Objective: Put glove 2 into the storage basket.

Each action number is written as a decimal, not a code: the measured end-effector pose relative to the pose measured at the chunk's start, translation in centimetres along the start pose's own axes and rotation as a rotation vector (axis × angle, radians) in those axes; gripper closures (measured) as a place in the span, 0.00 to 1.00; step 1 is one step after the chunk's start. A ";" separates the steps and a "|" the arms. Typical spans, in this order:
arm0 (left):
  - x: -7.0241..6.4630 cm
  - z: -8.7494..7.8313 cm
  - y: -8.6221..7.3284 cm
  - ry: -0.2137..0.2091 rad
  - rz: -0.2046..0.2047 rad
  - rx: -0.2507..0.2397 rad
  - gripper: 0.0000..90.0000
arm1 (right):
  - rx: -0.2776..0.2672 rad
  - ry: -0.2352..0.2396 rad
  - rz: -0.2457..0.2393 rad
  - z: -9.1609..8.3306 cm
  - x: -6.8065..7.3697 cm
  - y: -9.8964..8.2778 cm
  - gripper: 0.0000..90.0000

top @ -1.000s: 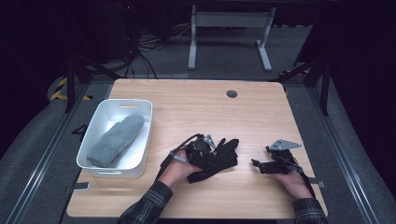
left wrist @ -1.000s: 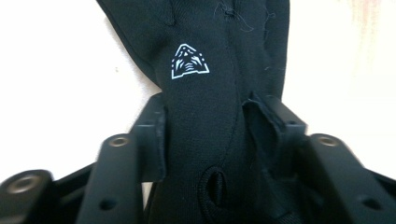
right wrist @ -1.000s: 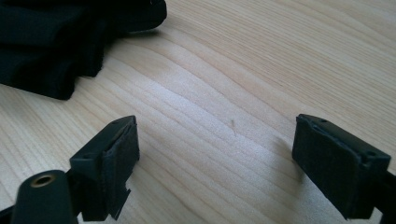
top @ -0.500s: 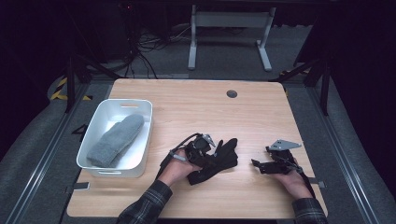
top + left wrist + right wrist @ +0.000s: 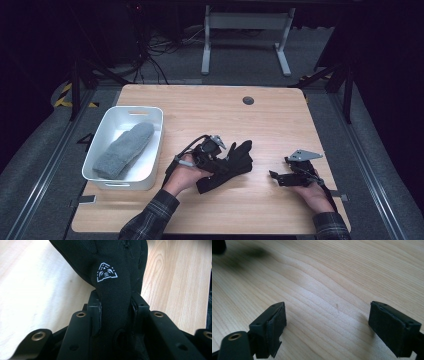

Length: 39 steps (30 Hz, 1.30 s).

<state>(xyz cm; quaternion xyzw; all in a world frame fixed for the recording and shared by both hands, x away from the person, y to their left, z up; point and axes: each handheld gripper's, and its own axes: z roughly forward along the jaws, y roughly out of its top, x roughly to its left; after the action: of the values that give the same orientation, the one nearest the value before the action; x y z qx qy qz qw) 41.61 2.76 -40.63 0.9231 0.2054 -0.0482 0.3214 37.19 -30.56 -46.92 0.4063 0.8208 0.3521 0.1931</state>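
A black glove [image 5: 239,157] with a white logo [image 5: 107,272] lies near the middle of the wooden table [image 5: 210,110]. My left gripper [image 5: 221,160] holds it from its left side. In the left gripper view the jaws have just been closing, and both pads [image 5: 98,315] press on a narrow fold of the glove [image 5: 112,257]. The fabric beyond the jaws hangs a little above the wood. My right gripper [image 5: 276,176] rests on the table to the right of the glove and apart from it. It stands open [image 5: 327,322] with only bare wood between its jaws.
A white bin [image 5: 154,150] stands at the table's left with a grey mitten [image 5: 122,150] lying in it. A round dark grommet [image 5: 248,100] sits near the far edge. Dark floor, cables and a metal stand lie beyond the table.
My left gripper has closed on the black glove and risen slightly, pulling the fabric up with it. The right gripper has not moved.
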 end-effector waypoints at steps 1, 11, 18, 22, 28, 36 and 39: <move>0.1 -0.5 0.0 0.004 -0.005 -0.005 0.76 | 0.000 0.000 0.000 0.0 0.0 0.0 0.17; 0.7 -5.3 -0.6 0.051 -0.064 -0.070 0.76 | 0.000 -0.001 -0.001 0.0 0.0 0.0 0.17; 1.2 -8.1 -1.2 0.099 -0.090 -0.086 0.76 | 0.000 -0.002 -0.001 0.0 0.0 0.0 0.17; 1.9 -9.9 -1.7 0.128 -0.116 -0.104 0.75 | 0.000 -0.002 0.000 0.0 0.0 0.0 0.17; 2.8 -11.9 -2.7 0.168 -0.147 -0.114 0.75 | 0.000 -0.002 0.000 0.0 0.0 0.0 0.17; 4.1 -13.9 -4.5 0.222 -0.203 -0.122 0.75 | 0.000 -0.002 0.000 0.0 0.0 0.0 0.17; 4.7 -15.1 -5.4 0.247 -0.226 -0.130 0.75 | 0.000 -0.002 0.000 0.0 0.0 0.0 0.17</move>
<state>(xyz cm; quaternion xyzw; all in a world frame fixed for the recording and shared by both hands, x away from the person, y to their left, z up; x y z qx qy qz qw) 43.02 17.42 -32.85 0.8703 0.3484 0.0432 0.3454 37.18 -30.54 -46.93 0.4066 0.8206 0.3517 0.1939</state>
